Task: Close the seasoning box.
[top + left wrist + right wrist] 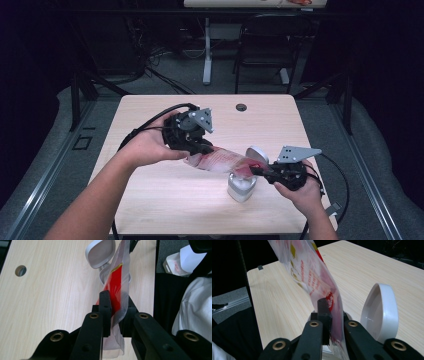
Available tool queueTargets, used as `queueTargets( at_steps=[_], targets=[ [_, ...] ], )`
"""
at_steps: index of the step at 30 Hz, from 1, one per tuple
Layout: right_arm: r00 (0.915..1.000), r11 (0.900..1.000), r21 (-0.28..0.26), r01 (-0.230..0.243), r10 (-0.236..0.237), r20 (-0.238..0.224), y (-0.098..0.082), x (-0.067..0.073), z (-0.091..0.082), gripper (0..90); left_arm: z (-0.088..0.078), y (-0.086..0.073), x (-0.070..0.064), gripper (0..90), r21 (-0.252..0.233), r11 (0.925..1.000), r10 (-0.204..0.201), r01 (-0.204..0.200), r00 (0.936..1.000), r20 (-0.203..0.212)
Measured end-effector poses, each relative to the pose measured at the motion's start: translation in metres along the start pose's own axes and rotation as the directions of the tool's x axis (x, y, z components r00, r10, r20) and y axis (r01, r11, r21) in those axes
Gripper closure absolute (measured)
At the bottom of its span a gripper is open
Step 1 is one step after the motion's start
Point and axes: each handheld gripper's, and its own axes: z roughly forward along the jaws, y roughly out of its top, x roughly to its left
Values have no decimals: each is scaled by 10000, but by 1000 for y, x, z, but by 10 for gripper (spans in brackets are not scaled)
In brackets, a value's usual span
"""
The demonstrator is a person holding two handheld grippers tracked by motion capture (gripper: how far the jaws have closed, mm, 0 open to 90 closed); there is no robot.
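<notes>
A translucent plastic bag with red print (220, 161) is stretched in the air between my two grippers, above the table. My left gripper (206, 149) is shut on one end of the bag (117, 293), with the film pinched between its jaws. My right gripper (256, 171) is shut on the other end of the bag (317, 277), right over a small white bin (241, 186). The bin's oval flip lid (257, 153) stands open; the lid (379, 311) rises upright to the right of my right jaws, and the lid (100, 253) lies beyond the bag in the left gripper view.
The light wooden table (165, 200) has a round cable hole (241, 107) near its far edge. A black chair (267, 45) and a table leg (207, 50) stand beyond it. White cloth and a pale box (175, 263) lie off the table's edge.
</notes>
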Motion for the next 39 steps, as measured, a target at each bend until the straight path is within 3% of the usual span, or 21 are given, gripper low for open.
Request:
queueTargets(
  at_steps=[6,12,22,25,39],
  targets=[
    [9999,9998,-101,164,-164,-9,6,6,2,891,2,-25,2,818,-364,9984,-438,439,9990,34],
    [9996,9991,-325,260,-262,-59,11,11,3,887,7,-45,2,802,-419,9966,-705,708,9975,77],
    [10000,9977,-682,-39,34,-71,9,8,6,822,9,-59,4,814,-489,9953,-835,837,9965,70],
    [9992,9967,-767,-279,256,-297,5,5,8,811,10,-62,4,814,-566,9942,-908,910,9959,61],
    [9958,9955,-605,-724,687,-609,-9,-4,20,798,15,-78,7,814,-708,9896,-1238,1253,9920,250]
  ],
)
